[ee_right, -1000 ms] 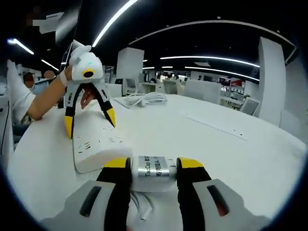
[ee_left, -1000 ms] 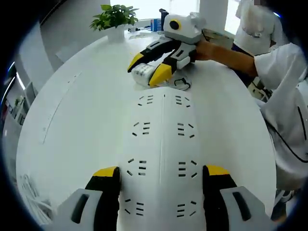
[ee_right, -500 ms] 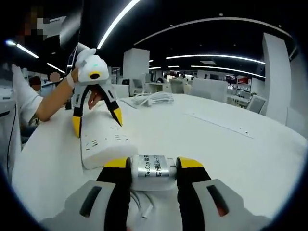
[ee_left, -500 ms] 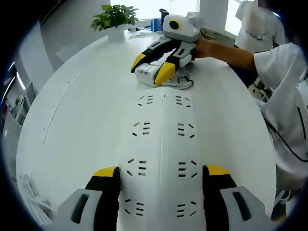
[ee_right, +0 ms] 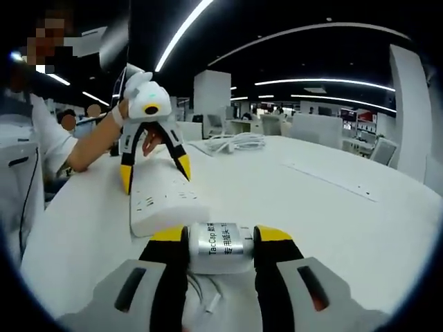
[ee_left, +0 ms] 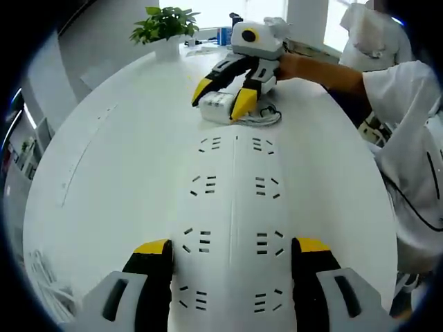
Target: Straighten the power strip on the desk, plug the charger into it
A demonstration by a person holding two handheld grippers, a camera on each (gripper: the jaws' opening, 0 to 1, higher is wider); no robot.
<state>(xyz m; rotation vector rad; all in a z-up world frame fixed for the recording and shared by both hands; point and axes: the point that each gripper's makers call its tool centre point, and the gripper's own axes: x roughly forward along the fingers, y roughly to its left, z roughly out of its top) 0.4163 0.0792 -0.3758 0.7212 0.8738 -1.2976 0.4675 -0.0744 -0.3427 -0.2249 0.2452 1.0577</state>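
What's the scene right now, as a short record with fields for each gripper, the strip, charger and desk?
left gripper: jaws open, astride the power strip
right gripper: shut on the charger
charger position: near the strip's end, not plugged in
charger cable: loose beside it
desk: white, with a potted plant at the far edge

Open-plan office — rows of desks (ee_right: 304, 131), ceiling light strips (ee_right: 181, 33).
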